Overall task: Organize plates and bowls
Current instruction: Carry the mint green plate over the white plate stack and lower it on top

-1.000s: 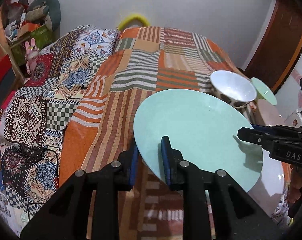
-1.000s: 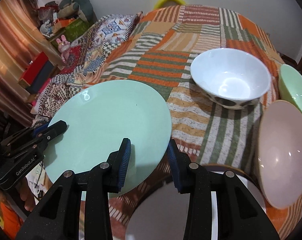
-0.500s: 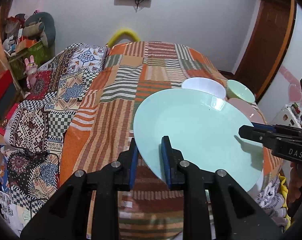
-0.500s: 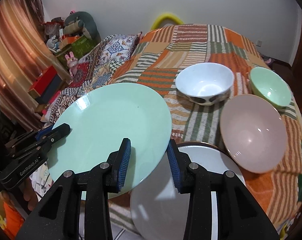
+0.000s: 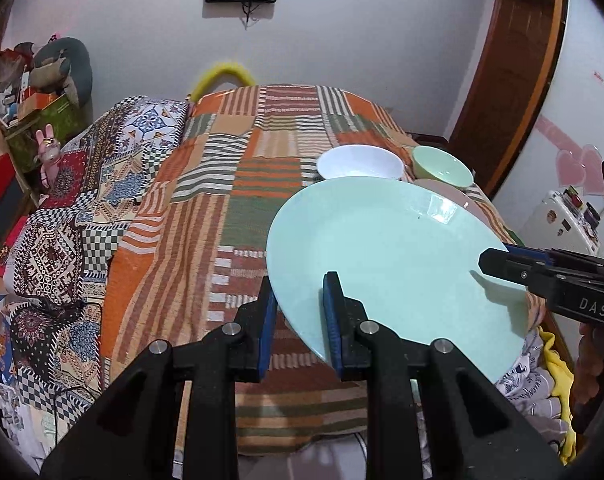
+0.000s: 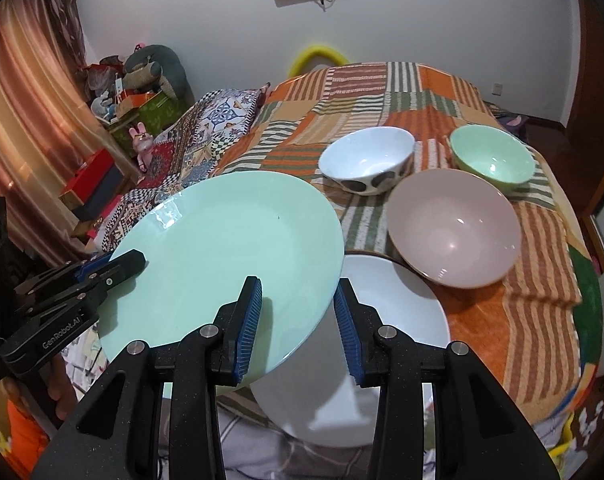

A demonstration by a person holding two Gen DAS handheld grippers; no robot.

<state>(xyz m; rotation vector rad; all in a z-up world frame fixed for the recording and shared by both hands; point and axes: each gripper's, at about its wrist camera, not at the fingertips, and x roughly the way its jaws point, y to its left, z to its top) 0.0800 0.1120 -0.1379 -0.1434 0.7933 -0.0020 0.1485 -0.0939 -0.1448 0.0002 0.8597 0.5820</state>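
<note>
Both grippers hold a large mint-green plate (image 5: pixel 394 256) above the bed, roughly level. My left gripper (image 5: pixel 297 314) is shut on its near-left rim. My right gripper (image 6: pixel 297 318) is shut on the opposite rim of the green plate (image 6: pixel 229 260). Each gripper shows in the other's view: the left gripper (image 6: pixel 135 261) and the right gripper (image 5: pixel 486 261). A white plate (image 6: pixel 394 312) lies on the bed's near edge under the green one. A pink bowl (image 6: pixel 454 226), a white spotted bowl (image 6: pixel 368 162) and a small green bowl (image 6: pixel 492 158) stand behind it.
The bed has a striped patchwork cover (image 5: pixel 237 184) and a patterned quilt (image 5: pixel 81 208) on its left. Boxes and toys (image 5: pixel 29 92) crowd the left wall. A wooden door (image 5: pixel 514 72) and a white appliance (image 5: pixel 562 216) are at the right. Clothes (image 5: pixel 542 376) lie by the bed's foot.
Both grippers have lifted the green plate higher and pulled it back from the bed. The white plate beneath and all three bowls have come into fuller view.
</note>
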